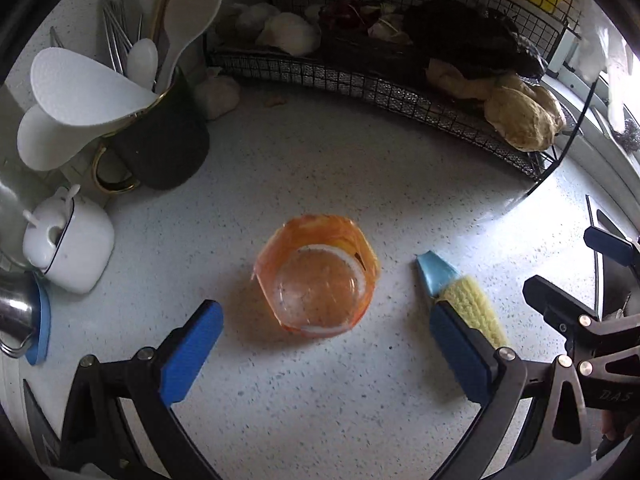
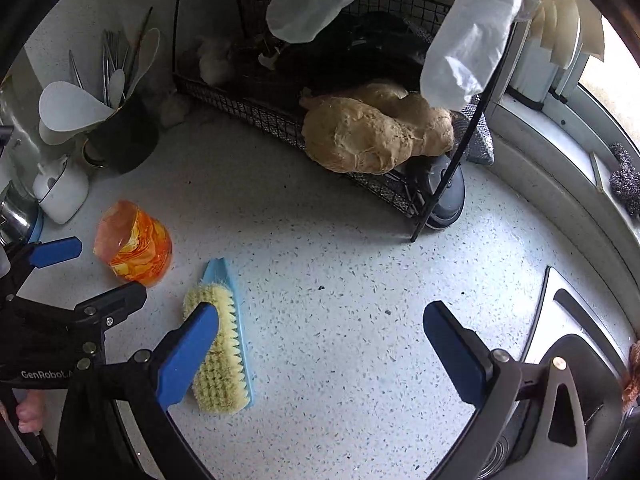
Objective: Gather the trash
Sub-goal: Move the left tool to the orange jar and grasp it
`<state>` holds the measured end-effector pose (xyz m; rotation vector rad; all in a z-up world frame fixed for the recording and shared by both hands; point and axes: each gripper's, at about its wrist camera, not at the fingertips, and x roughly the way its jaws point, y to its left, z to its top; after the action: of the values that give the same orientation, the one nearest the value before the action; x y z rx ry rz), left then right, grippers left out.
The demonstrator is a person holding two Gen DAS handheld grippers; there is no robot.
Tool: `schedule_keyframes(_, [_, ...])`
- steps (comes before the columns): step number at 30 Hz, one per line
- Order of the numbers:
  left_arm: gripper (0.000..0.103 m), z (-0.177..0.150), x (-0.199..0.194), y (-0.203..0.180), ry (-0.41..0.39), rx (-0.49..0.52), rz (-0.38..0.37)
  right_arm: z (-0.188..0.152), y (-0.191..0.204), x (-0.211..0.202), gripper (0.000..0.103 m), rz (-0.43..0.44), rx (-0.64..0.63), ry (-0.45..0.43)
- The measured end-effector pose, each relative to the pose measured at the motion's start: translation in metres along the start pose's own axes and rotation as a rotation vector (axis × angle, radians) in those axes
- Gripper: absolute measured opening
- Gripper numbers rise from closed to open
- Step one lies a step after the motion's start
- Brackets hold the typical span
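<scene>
An orange translucent plastic cup (image 1: 317, 276) stands upright on the speckled white counter (image 1: 320, 168); it also shows in the right wrist view (image 2: 134, 244). My left gripper (image 1: 326, 354) is open and empty, with its blue fingers wide apart just short of the cup. It shows at the left of the right wrist view (image 2: 86, 270). My right gripper (image 2: 320, 354) is open and empty over bare counter. Its left finger overlaps a blue scrub brush with yellow bristles (image 2: 222, 340). The brush lies right of the cup in the left wrist view (image 1: 460, 288).
A black wire rack (image 1: 400, 80) with ginger root (image 2: 372, 128) and garlic stands at the back. A black mug of utensils (image 1: 160, 136) and a white lidded pot (image 1: 72, 244) stand at the left. A clear plastic glove (image 2: 400, 8) hangs from the rack. A sink edge (image 2: 568, 320) lies at the right.
</scene>
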<state>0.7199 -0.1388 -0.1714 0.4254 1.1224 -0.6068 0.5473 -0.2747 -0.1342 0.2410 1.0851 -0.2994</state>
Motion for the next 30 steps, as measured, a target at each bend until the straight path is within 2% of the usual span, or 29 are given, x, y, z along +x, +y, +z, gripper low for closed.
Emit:
schedule_keyframes(3, [0.103,0.009,0.014,0.007,0.008,0.001,-0.004,0.004,0.003,0.013,0.102,-0.018,-0.002,0.018])
schedule_keyframes(6, [0.102,0.015,0.028,0.013,0.021,0.0,-0.04,0.01,0.009,0.026,0.102,-0.007,-0.009,0.036])
schedule_keyframes(11, [0.075,0.019,0.039,0.013,0.019,0.01,-0.047,0.016,0.012,0.034,0.102,0.005,-0.016,0.043])
schedule_keyframes(13, [0.066,0.019,0.039,0.011,0.019,0.01,-0.071,0.018,0.011,0.034,0.102,0.007,-0.019,0.039])
schedule_keyframes(20, [0.065,0.004,0.016,0.004,-0.03,0.011,-0.055,0.016,0.015,0.03,0.102,0.034,-0.002,0.031])
schedule_keyframes(25, [0.065,-0.012,0.003,0.015,-0.019,-0.089,-0.032,0.012,0.027,0.023,0.102,0.065,-0.025,0.03])
schedule_keyframes(30, [0.065,-0.038,-0.014,0.024,-0.009,-0.175,0.042,0.005,0.045,0.018,0.102,0.121,-0.084,0.038])
